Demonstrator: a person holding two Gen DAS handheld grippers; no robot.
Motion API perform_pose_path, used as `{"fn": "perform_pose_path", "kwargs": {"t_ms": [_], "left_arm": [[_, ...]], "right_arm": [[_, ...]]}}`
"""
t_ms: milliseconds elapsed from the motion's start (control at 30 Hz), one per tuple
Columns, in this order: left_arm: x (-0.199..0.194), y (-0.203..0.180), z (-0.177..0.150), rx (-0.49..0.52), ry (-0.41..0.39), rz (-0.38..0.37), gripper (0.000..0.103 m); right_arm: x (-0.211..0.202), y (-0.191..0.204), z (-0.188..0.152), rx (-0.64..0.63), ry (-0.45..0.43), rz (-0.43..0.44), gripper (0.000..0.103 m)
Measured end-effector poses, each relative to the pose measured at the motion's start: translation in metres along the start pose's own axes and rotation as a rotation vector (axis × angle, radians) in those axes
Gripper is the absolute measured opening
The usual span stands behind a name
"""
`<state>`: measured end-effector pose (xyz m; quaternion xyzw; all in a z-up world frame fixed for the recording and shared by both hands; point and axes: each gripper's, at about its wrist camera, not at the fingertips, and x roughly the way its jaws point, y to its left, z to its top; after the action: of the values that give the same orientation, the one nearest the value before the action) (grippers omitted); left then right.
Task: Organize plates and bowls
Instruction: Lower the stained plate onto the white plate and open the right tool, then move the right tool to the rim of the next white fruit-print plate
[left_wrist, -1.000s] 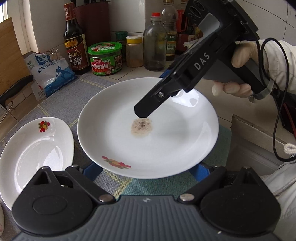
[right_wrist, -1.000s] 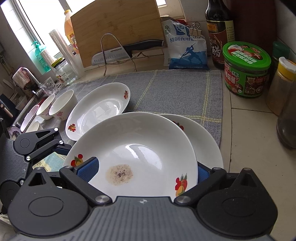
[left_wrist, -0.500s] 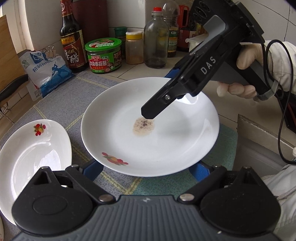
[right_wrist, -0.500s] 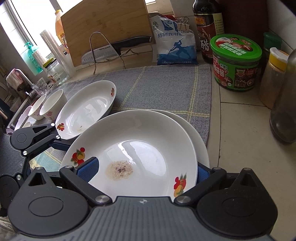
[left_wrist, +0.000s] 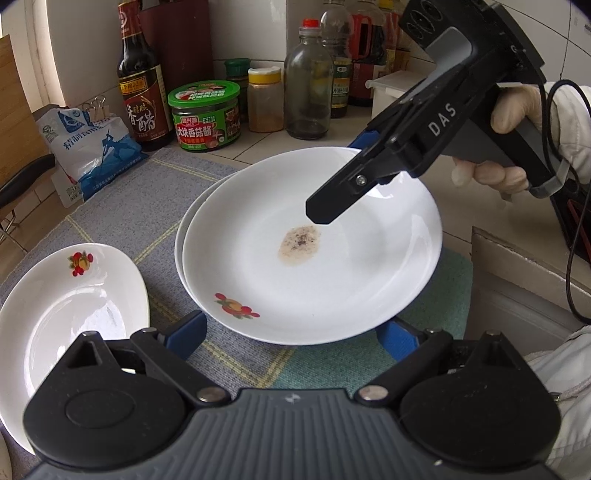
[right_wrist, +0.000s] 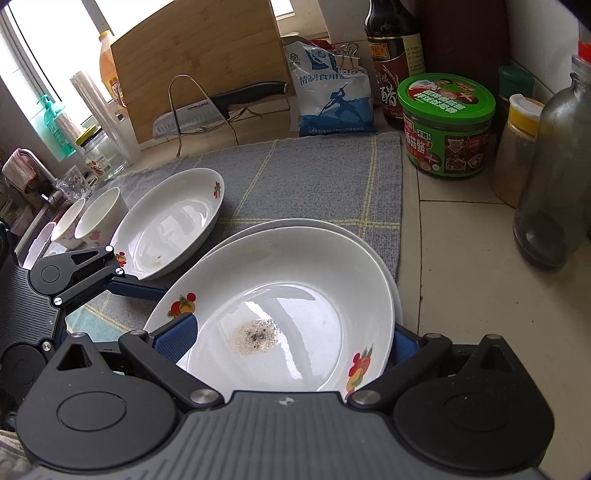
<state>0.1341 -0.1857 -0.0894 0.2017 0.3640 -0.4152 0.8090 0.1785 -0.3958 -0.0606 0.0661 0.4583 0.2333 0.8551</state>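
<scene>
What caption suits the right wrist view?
Right tool setting a stained plate onto another plate.

Black tongs (left_wrist: 291, 336) with blue pads, silver screws and a ribbed grey housing. The other tongs (left_wrist: 332, 206), marked "DAS", trail a black cable. A pale glove (left_wrist: 495, 155) and white sleeve (left_wrist: 569, 122) show.

My right gripper's black housing (left_wrist: 439, 122) is showing white letters "DAS". The steel cleaver blade (right_wrist: 184, 119) on its wire rack is reading "SUPOR". The dark glass vinegar bottle (left_wrist: 142, 88) is displaying "香醋" on its red label.
</scene>
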Motion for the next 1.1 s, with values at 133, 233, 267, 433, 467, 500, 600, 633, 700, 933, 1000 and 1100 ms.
{"fn": "perform_pose_path", "kwargs": {"t_ms": [133,233,267,433,467,500,600,633,700,933,1000,1100], "left_arm": [[-0.002,-0.001,-0.001,-0.003,-0.007,0.005,0.098],[-0.007,0.0,-0.004,-0.021,-0.017,0.008,0.098],[-0.01,0.001,-0.005,-0.027,-0.021,0.01,0.098],[-0.025,0.004,-0.011,-0.07,-0.046,0.033,0.098],[-0.029,0.005,-0.012,-0.078,-0.052,0.039,0.098],[-0.033,0.006,-0.013,-0.088,-0.059,0.043,0.098],[-0.042,0.01,-0.018,-0.123,-0.071,0.052,0.098],[-0.045,0.011,-0.02,-0.131,-0.074,0.058,0.098],[-0.051,0.013,-0.024,-0.145,-0.08,0.069,0.098],[-0.061,0.02,-0.04,-0.188,-0.074,0.131,0.099],[-0.065,0.022,-0.044,-0.201,-0.074,0.159,0.099],[-0.071,0.027,-0.053,-0.241,-0.071,0.205,0.099]], "right_arm": [[-0.003,0.003,-0.001,-0.001,0.0,-0.029,0.103],[-0.003,0.007,-0.001,0.0,0.001,-0.059,0.103],[-0.004,0.008,-0.002,0.0,0.0,-0.069,0.103],[-0.003,0.014,-0.002,0.004,0.0,-0.126,0.103],[-0.002,0.016,-0.002,0.005,0.002,-0.138,0.103],[-0.002,0.017,-0.003,0.003,0.003,-0.151,0.103],[-0.003,0.019,-0.005,0.003,0.003,-0.18,0.103],[-0.003,0.019,-0.005,0.006,0.004,-0.185,0.103],[-0.003,0.018,-0.006,0.016,0.005,-0.194,0.103],[-0.003,0.031,-0.01,-0.025,0.005,-0.255,0.103],[-0.005,0.039,-0.011,-0.04,-0.009,-0.269,0.103],[-0.009,0.053,-0.012,-0.064,-0.047,-0.292,0.103]]}}
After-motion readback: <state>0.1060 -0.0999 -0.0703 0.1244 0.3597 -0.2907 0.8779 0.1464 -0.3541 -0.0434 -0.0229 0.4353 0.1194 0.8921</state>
